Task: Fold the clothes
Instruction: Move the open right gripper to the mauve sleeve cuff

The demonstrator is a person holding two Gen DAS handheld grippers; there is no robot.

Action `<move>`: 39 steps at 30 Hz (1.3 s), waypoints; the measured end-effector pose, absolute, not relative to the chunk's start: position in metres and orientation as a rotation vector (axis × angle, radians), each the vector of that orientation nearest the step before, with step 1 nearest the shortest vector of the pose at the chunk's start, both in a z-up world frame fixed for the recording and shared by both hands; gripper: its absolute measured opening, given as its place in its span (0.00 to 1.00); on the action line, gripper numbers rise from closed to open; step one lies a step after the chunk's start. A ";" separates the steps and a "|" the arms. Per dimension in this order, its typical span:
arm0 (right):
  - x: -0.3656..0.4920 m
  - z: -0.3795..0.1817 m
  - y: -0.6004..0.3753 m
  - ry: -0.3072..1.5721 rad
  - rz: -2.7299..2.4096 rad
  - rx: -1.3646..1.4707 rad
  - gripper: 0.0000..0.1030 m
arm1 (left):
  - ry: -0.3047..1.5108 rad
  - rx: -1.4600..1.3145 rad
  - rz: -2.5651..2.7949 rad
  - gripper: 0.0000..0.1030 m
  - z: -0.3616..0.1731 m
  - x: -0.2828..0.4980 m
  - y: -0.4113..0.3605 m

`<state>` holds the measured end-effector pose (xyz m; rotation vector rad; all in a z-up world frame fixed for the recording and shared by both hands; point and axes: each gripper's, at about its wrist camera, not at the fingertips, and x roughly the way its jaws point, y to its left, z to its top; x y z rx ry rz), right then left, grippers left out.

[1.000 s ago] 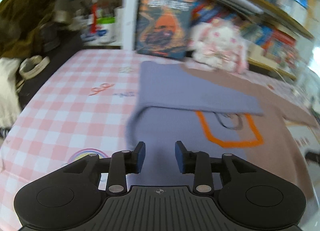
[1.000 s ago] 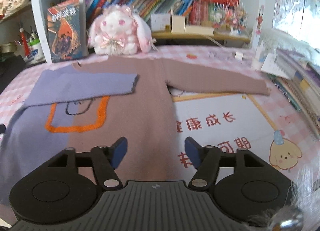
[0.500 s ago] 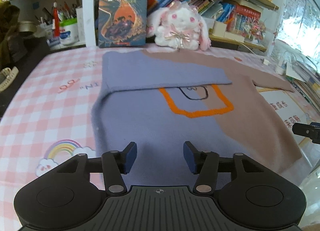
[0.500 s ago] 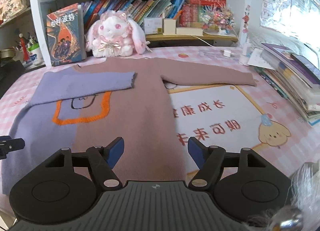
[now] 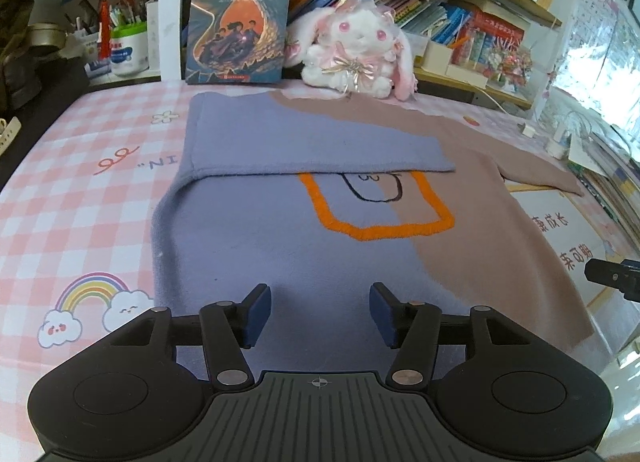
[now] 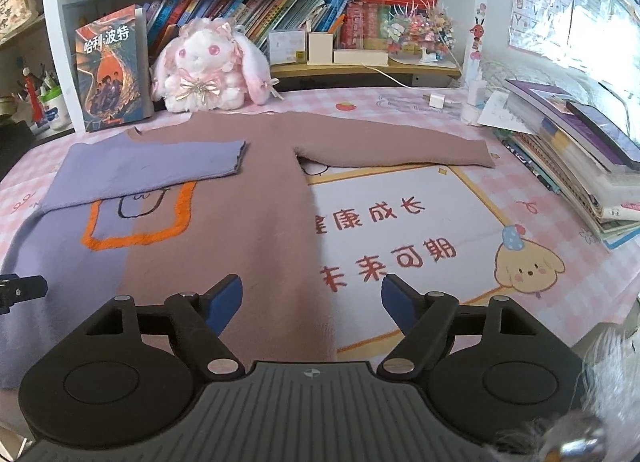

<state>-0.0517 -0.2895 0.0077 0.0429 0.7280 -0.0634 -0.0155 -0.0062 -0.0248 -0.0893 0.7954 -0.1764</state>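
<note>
A sweater, half purple and half mauve-brown with an orange outline, lies flat on the table (image 5: 248, 238) (image 6: 248, 221). Its purple sleeve (image 5: 304, 141) (image 6: 152, 169) is folded across the chest. The brown sleeve (image 6: 400, 147) lies stretched out to the right. My left gripper (image 5: 319, 316) is open and empty above the purple hem. My right gripper (image 6: 312, 304) is open and empty above the brown hem. The left gripper's tip shows at the left edge of the right wrist view (image 6: 20, 290).
A pink checked table cover (image 5: 72, 197) with a printed mat (image 6: 420, 229) lies under the sweater. A plush bunny (image 6: 204, 65) and an upright book (image 6: 112, 69) stand at the back by bookshelves. A stack of books (image 6: 580, 165) sits at the right edge.
The left gripper has opened wider and swung to face the sweater square on, drawing back toward the hem. The right gripper has opened a little wider and pulled back slightly.
</note>
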 end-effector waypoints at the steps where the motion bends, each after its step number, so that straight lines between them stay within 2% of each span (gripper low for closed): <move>1: -0.049 0.007 -0.292 0.728 -0.059 0.043 0.74 | 0.795 -0.089 -0.168 0.54 -0.024 -0.014 -0.009; 9: -0.014 0.001 -0.325 0.738 0.015 0.057 0.75 | 0.805 -0.087 -0.065 0.54 -0.023 -0.003 -0.038; 10: -0.008 -0.001 -0.332 0.740 0.020 0.063 0.75 | 0.807 -0.085 -0.050 0.56 -0.024 -0.001 -0.044; 11: -0.002 -0.002 -0.339 0.742 0.025 0.069 0.76 | 0.809 -0.083 -0.032 0.62 -0.024 0.000 -0.050; 16: 0.030 -0.007 -0.384 0.764 0.040 0.120 0.77 | 0.814 -0.082 0.078 0.68 -0.025 0.005 -0.082; 28: 0.107 -0.025 -0.483 0.808 0.042 0.190 0.77 | 0.813 -0.138 0.383 0.69 -0.026 -0.018 -0.130; 39: 0.154 -0.040 -0.527 0.846 0.000 0.245 0.77 | 0.870 -0.167 0.511 0.73 -0.026 -0.039 -0.146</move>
